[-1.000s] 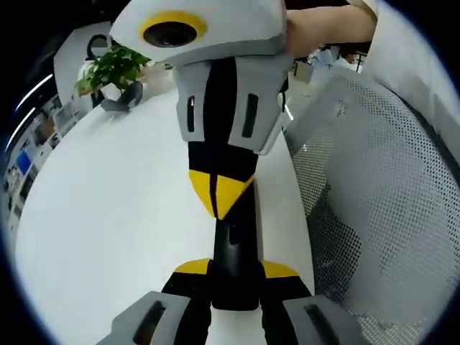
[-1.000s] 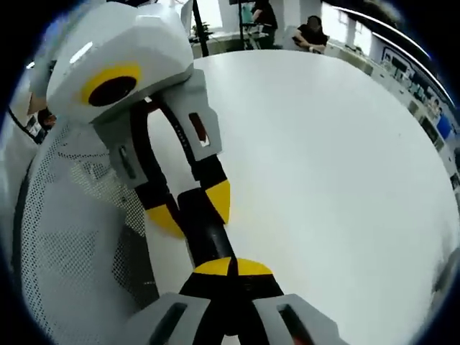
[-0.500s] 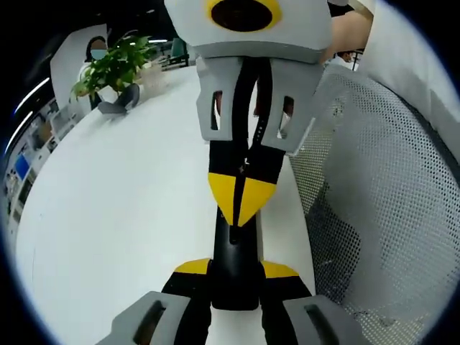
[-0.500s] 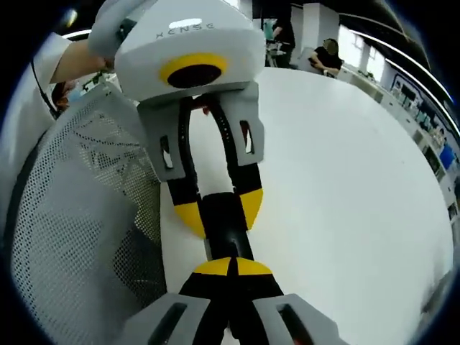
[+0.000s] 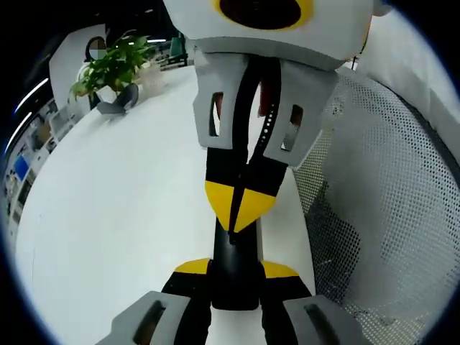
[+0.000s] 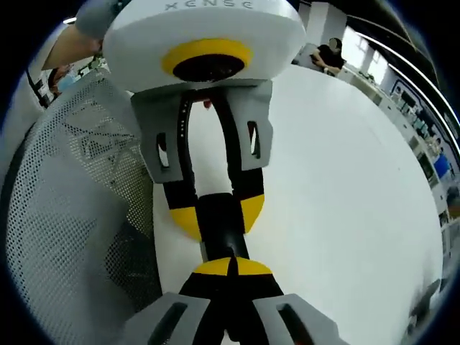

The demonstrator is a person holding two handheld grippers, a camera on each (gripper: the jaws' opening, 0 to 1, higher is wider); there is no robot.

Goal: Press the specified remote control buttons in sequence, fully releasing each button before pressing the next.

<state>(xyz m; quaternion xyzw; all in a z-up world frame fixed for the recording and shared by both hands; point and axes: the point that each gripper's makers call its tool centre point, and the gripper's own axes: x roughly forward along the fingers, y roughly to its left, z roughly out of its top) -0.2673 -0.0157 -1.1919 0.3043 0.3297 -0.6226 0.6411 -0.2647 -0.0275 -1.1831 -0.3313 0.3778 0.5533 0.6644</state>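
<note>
A slim black remote [image 5: 234, 248] lies lengthwise over the white table [image 5: 122, 215], and my left gripper [image 5: 233, 270] is shut on its near end. My right gripper [image 5: 238, 208] comes in from the top of the left gripper view, shut, with its joined yellow tips resting on the remote's upper face. In the right gripper view, my right gripper [image 6: 231, 267] is shut and its tips sit on the remote [image 6: 221, 228]. Beyond it my left gripper [image 6: 215, 213] clamps the remote from both sides. The buttons are hidden under the tips.
A grey mesh chair back [image 5: 381, 215] stands close along the table's edge, also seen as mesh [image 6: 72, 215]. A potted plant [image 5: 115, 63] and a dark object [image 5: 118, 102] sit at the table's far end. People [image 6: 329, 52] sit at desks behind.
My right gripper has swung from a tilt into line with the remote, and its tips have crept slightly along the remote toward my left jaws. My left gripper's hold is unchanged.
</note>
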